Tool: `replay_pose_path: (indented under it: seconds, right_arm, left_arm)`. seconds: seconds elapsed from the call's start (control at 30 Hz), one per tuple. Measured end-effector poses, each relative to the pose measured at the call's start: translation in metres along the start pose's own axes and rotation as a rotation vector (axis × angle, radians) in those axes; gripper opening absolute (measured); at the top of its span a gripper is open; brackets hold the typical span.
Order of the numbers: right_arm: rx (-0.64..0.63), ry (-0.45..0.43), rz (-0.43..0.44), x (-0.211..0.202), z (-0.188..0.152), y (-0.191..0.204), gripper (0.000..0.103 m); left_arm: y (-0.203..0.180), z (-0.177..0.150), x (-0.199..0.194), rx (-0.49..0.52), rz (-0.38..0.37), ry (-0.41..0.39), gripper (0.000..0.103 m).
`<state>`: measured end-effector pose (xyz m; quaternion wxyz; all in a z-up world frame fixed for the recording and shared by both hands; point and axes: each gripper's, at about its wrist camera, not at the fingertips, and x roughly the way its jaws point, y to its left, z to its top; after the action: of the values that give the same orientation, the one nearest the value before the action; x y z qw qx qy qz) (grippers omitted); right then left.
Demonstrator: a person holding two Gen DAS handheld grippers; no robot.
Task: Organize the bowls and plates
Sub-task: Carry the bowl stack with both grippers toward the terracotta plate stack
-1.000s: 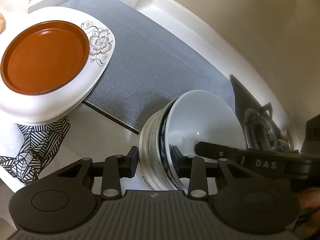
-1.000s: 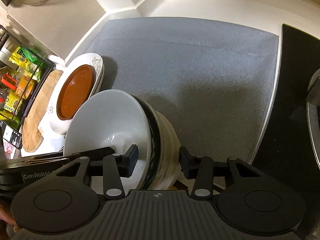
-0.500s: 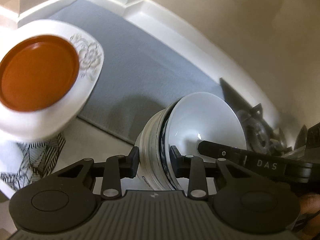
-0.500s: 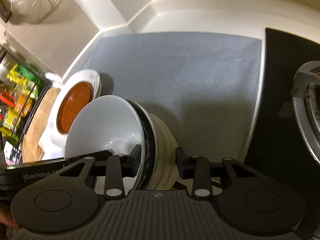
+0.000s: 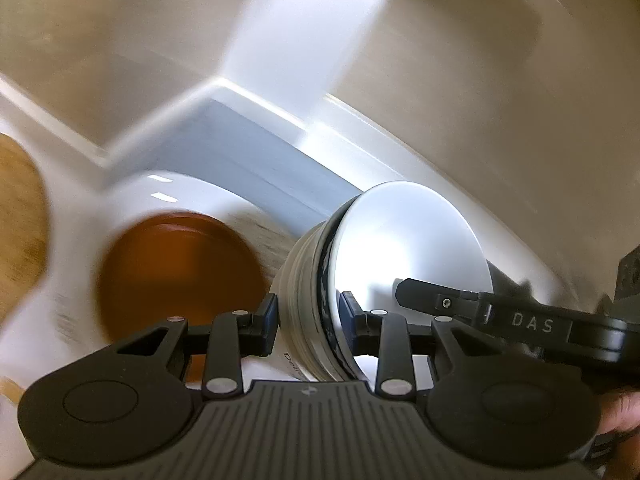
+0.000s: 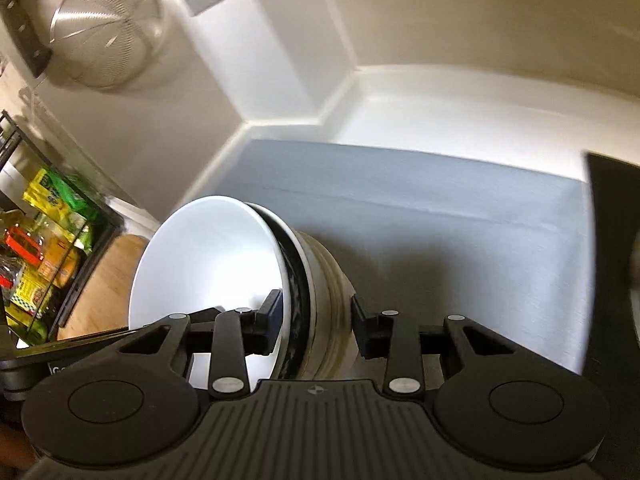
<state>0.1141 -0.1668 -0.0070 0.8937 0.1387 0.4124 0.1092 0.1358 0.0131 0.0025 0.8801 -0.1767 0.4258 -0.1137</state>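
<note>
1. Both grippers clamp 1 nested stack of bowls (image 5: 320, 308), which is held tilted on its side. The white inner bowl (image 6: 208, 264) faces left in the right wrist view and right in the left wrist view. Behind it sit a dark-patterned rim and a cream outer bowl; the exact count in the stack cannot be told.
2. The left gripper (image 5: 308, 320) is partly closed, its jaws pressing the stack's wall from inside and outside at lower centre of the frame. The right gripper (image 6: 316, 320) grips the opposite rim the same way.
3. 1 brown plate (image 5: 180, 272) rests on 1 white plate (image 5: 172, 196) at lower left of the left wrist view (both heavily blurred).
4. The grey mat (image 6: 440, 208) spreads bare across the middle of the right wrist view, bounded by the white counter edge (image 6: 460, 100) above and a black surface (image 6: 612, 240) at right.
5. Only the right wrist view shows 1 wire strainer (image 6: 108, 28) at upper left and a shelf of coloured packets (image 6: 44, 232) at left.
6. Only the left wrist view shows the 2 plates, and a wooden board (image 5: 20, 220) at the left edge.
</note>
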Motion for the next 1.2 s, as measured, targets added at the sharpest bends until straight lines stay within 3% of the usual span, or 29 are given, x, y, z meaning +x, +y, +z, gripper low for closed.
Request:
replay_pose_path:
  seconds: [0.23,0.5,0.9,1.2]
  right_arm:
    - [-0.027,0.030,0.020,0.061,0.004,0.062,0.038]
    - [-0.006,0.086,-0.016,0.090,-0.002,0.081,0.038]
    - [0.031,0.116,-0.070,0.103,-0.001,0.090,0.039]
    - [-0.004,0.119,-0.091,0.101,-0.004,0.094,0.039]
  left_arm:
    - [0.069,0.020,-0.002,-0.041,0.050,0.012,0.037]
    - [0.102,0.026,0.014,-0.062,0.029,0.067,0.037]
    - [0.115,0.039,0.029,-0.001,0.009,0.129,0.037]
    - [0.111,0.035,0.030,0.041,0.010,0.100,0.037]
